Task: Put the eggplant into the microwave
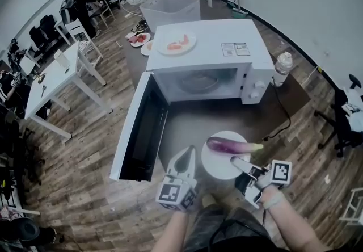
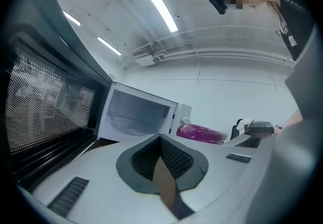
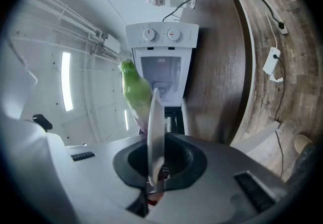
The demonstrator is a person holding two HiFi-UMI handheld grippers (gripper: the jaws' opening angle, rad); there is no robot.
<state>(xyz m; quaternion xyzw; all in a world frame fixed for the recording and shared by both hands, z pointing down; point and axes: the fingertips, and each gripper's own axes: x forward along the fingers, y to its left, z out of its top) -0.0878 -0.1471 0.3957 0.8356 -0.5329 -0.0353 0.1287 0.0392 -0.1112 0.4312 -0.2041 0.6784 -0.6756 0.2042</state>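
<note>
The purple eggplant (image 1: 224,145) with a green stem lies on a white plate (image 1: 218,167), in front of the white microwave (image 1: 204,55). The microwave's door (image 1: 136,131) is swung open to the left. My right gripper (image 1: 239,163) is shut on the plate's near rim. In the right gripper view the plate (image 3: 154,112) stands edge-on between the jaws of the right gripper (image 3: 157,140), with the eggplant (image 3: 135,92) beside it and the microwave (image 3: 161,41) ahead. My left gripper (image 1: 187,157) is left of the plate, shut and holding nothing. The left gripper view shows its tips (image 2: 160,140), the eggplant (image 2: 199,133) and the open microwave (image 2: 139,114).
A plate of red food (image 1: 176,42) sits on top of the microwave. A water bottle (image 1: 282,68) stands at its right, and a black cable (image 1: 283,126) runs across the brown mat. A clear bin (image 1: 170,9) is behind, white tables (image 1: 51,75) to the left, a chair (image 1: 346,114) to the right.
</note>
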